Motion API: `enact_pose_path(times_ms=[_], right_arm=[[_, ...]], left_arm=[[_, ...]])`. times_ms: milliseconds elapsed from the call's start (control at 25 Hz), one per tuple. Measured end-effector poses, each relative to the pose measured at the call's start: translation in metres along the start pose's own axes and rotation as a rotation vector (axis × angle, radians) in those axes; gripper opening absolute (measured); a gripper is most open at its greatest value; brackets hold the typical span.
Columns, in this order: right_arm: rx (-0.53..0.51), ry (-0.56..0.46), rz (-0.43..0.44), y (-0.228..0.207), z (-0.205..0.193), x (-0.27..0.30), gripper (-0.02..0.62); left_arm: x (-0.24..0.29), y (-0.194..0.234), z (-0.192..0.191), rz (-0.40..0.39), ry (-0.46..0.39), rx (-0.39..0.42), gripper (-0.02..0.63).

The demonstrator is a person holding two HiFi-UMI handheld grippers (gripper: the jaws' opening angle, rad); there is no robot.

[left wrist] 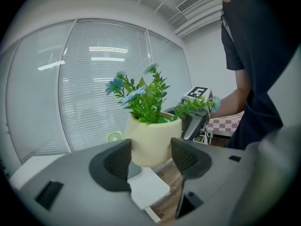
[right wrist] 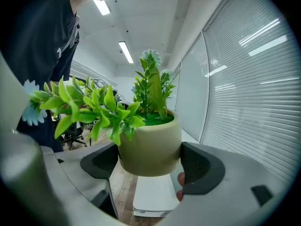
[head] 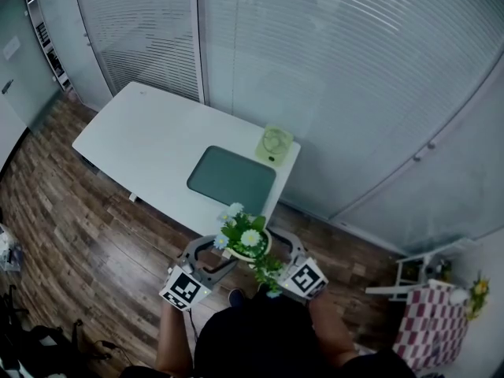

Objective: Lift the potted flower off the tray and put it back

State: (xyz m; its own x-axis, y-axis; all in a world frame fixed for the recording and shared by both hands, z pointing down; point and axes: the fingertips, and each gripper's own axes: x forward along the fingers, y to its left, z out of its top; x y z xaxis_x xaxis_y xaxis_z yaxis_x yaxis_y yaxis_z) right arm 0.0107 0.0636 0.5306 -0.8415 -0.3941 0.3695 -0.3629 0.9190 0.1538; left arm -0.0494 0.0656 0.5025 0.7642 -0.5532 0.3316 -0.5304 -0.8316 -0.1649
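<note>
We hold the pot [right wrist: 149,147] upright in the air at the near edge of the table [head: 150,144]. It is over the floor [head: 71,235] and well apart from the tray [head: 231,179]. The fingers [left wrist: 115,166] of the left gripper [left wrist: 150,160] pinch it from one side, those of the right gripper [right wrist: 150,167] from the other.

We think the pot can slip, because its wall is smooth and round and the fingers take only its low part. Then it falls on the wood floor, not on the table. Uneven pressure can also tilt it, and the leaves [right wrist: 94,109] hide part of our view down.

The table is white and the tray dark green, with a fan [head: 273,144] at the far right corner. Glass walls [head: 315,61] with blinds [head: 150,30] close the room.
</note>
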Motion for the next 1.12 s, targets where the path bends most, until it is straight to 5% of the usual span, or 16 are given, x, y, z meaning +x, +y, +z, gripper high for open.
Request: enact_pose_path(times_ms=[1120], right_arm=[[-0.001, -0.044, -0.017, 0.007, 0.008, -0.005, 0.383]], left_arm=[[-0.011, -0.006, 0.009, 0.020, -0.010, 0.029, 0.267]])
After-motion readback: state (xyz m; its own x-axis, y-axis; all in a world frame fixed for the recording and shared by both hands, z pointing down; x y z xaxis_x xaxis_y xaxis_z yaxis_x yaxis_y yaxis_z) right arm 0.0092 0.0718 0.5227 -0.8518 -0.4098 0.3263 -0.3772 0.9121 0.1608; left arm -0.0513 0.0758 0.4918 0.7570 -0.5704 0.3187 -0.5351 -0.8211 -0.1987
